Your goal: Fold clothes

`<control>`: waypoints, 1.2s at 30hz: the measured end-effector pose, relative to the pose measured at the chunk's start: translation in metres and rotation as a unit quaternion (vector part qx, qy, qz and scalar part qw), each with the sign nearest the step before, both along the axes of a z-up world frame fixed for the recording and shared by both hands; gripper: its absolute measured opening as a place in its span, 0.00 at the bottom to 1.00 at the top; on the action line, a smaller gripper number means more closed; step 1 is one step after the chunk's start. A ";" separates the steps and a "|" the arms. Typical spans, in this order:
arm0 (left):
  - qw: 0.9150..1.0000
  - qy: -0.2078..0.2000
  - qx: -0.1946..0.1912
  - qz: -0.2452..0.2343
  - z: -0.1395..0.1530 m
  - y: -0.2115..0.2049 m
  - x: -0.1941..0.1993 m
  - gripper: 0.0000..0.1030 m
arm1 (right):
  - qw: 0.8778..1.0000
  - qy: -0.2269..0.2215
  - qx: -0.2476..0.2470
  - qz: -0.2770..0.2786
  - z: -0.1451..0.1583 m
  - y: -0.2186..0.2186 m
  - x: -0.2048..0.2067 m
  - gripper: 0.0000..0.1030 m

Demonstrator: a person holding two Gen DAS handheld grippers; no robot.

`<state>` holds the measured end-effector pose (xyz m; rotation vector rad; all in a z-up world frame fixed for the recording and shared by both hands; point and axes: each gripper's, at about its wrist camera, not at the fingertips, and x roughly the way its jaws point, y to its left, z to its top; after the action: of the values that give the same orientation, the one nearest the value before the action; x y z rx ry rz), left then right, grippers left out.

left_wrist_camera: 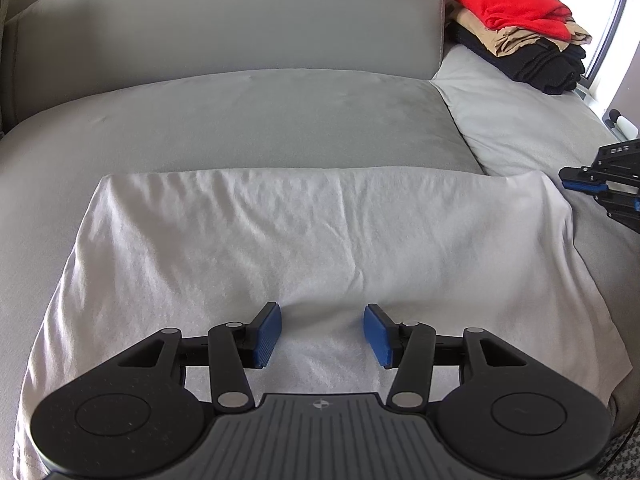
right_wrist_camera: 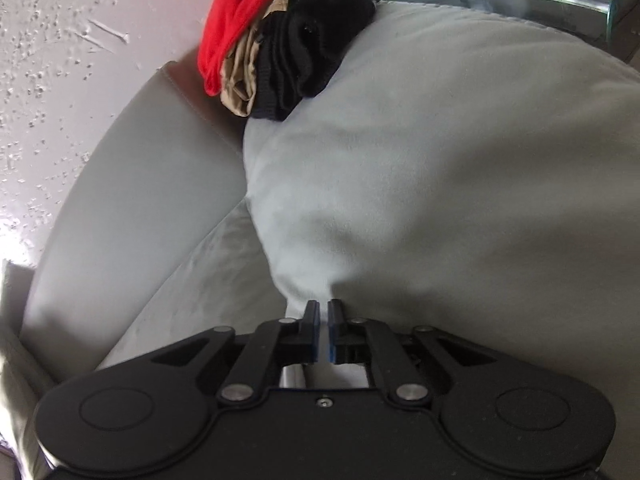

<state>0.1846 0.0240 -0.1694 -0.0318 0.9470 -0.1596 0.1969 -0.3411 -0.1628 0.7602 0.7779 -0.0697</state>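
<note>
A white garment [left_wrist_camera: 304,240] lies spread flat and slightly wrinkled on the grey sofa seat [left_wrist_camera: 260,120]; its far edge is a straight fold. My left gripper [left_wrist_camera: 322,334] stands open low over the garment's near middle, and its blue pads [left_wrist_camera: 267,336] have cloth under them but nothing between them. My right gripper [left_wrist_camera: 565,178] shows at the right edge, just beside the garment's far right corner, with its pads together. In the right wrist view that gripper [right_wrist_camera: 323,330] is shut, pointing at the grey cushion [right_wrist_camera: 440,180], and I see no cloth in it.
A stack of folded clothes [left_wrist_camera: 516,6], red over tan over black, sits on the far right cushion [left_wrist_camera: 520,120] and also shows in the right wrist view as a pile [right_wrist_camera: 312,40]. The sofa backrest [left_wrist_camera: 240,20] rises behind. A window is at the far right.
</note>
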 end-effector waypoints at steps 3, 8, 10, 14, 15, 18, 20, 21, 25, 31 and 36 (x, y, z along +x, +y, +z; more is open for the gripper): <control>1.000 0.001 -0.001 0.002 0.000 0.000 0.001 0.48 | 0.999 0.013 0.022 0.036 0.002 -0.001 -0.010 0.26; 1.000 -0.002 0.010 -0.002 0.003 0.001 -0.004 0.49 | 0.995 0.055 0.001 0.089 0.007 0.003 -0.047 0.28; 1.000 -0.004 0.015 -0.004 0.004 0.001 -0.007 0.48 | 0.993 0.069 -0.006 0.099 0.010 0.003 -0.067 0.28; 0.999 -0.012 0.030 -0.009 0.012 0.009 -0.025 0.47 | 0.990 0.089 -0.010 0.111 0.013 0.007 -0.112 0.28; 0.999 -0.013 0.031 -0.007 0.014 0.011 -0.031 0.47 | 0.989 0.095 -0.008 0.112 0.012 0.008 -0.121 0.28; 0.999 -0.024 0.036 0.003 0.022 0.018 -0.047 0.47 | 0.987 0.106 -0.014 0.121 0.006 0.015 -0.135 0.28; 0.998 -0.036 0.046 0.010 0.026 0.020 -0.055 0.47 | 0.985 0.111 -0.033 0.127 0.003 0.021 -0.130 0.28; 0.998 -0.040 0.049 0.015 0.027 0.022 -0.059 0.47 | 0.985 0.112 -0.042 0.125 0.003 0.023 -0.129 0.22; 0.997 -0.040 0.049 0.042 0.029 0.031 -0.071 0.47 | 0.987 0.088 -0.079 0.113 0.012 0.029 -0.136 0.04; 0.996 -0.038 0.059 0.056 0.027 0.039 -0.073 0.47 | 0.965 0.094 -0.211 0.128 0.023 0.059 -0.143 0.03; 0.995 -0.031 0.063 0.072 0.024 0.044 -0.070 0.47 | 0.963 0.114 -0.221 0.108 0.028 0.066 -0.141 0.08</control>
<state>0.1142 0.0679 -0.1458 0.0211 0.8876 0.0327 0.0560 -0.2754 -0.1353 0.2420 1.0166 -0.1304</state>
